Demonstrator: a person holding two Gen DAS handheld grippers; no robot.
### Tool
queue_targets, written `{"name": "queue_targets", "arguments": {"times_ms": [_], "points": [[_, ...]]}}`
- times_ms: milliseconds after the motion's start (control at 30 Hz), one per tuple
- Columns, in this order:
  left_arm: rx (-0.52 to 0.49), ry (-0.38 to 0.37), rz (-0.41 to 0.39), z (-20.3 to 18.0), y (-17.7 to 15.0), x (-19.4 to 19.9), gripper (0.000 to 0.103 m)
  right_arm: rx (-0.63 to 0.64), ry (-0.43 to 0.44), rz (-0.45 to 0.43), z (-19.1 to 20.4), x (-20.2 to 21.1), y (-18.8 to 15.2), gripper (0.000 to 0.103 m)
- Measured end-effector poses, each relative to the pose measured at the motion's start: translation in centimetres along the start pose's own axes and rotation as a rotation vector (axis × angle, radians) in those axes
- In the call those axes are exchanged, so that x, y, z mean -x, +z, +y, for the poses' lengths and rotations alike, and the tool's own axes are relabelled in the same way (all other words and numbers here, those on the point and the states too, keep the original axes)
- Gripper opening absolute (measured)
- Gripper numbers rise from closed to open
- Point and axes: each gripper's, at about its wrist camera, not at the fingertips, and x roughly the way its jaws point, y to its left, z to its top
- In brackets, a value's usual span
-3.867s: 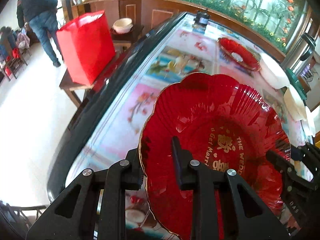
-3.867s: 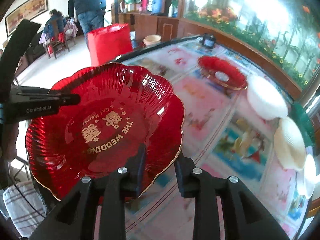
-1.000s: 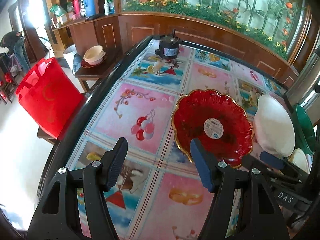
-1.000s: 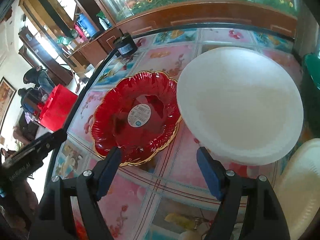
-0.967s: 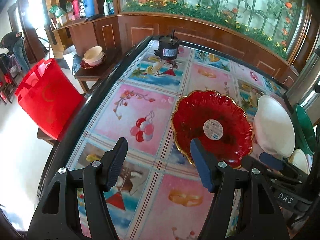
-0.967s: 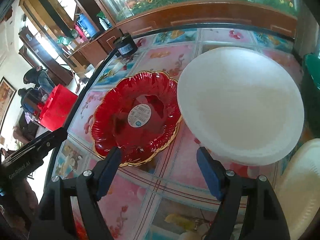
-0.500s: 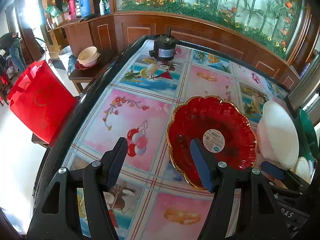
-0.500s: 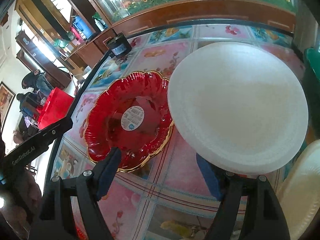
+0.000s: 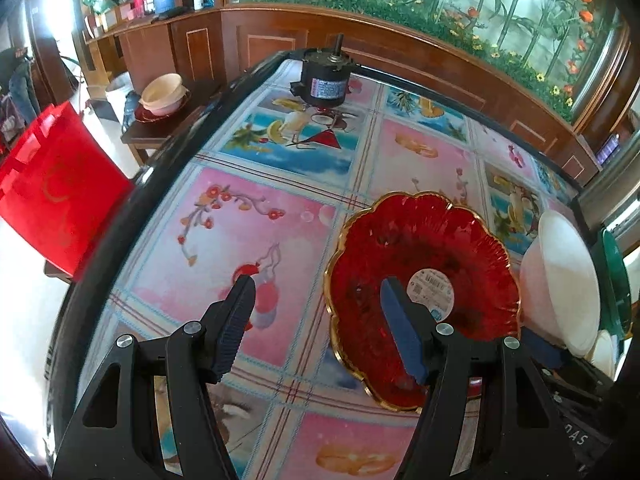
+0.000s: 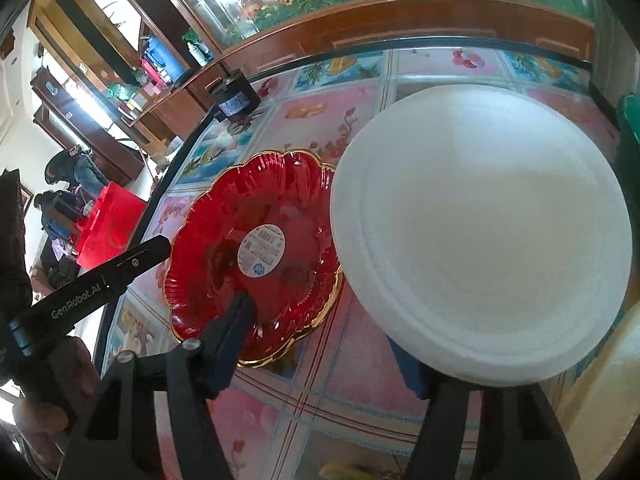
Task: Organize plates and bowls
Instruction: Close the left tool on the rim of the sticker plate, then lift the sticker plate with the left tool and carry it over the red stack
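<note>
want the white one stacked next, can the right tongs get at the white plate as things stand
Probably yes: the right tongs sit at the near rim of the white plate, one finger under it. The red plate lies close beside, touching or overlapping.

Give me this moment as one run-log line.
left gripper: open, empty | right gripper: jaws just closing, astride white plate edge, grip unclear | red plate: upside down on table
</note>
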Motion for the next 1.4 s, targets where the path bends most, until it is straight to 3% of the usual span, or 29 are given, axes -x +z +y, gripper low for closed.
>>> {"name": "queue_targets", "arguments": {"times_ms": [400,467,500,533,767,1000,1400], "points": [[0.032,-0.027,0.023,0.1,1.4,-2.5,0.065,-0.028,0.017,-0.003,-0.7,-0.4,0.2,0.033],[0.031,-0.027,0.029,0.1,1.4,-2.9,0.048,-0.022,0.016,0.003,-0.7,-0.5,0.2,0.024],[0.027,-0.024,0.043,0.1,1.3,-3.2,0.028,-0.021,0.019,0.006,-0.7,-0.5,0.2,0.021],[0.025,-0.044,0.061,0.1,1.2,-3.4,0.018,-0.014,0.022,0.009,-0.6,-0.6,0.2,0.018],[0.032,-0.051,0.063,0.5,0.7,-2.6,0.016,0.053,-0.006,-0.001,0.7,0.1,0.0,0.014],[0.030,-0.057,0.016,1.4,-0.8,1.5,0.015,0.137,-0.055,-0.023,3.0,1.4,-1.3,0.015],[0.048,-0.100,-0.022,3.8,-6.3,9.3,0.015,0.176,-0.002,-0.037,5.9,5.4,-5.1,0.016]]}}
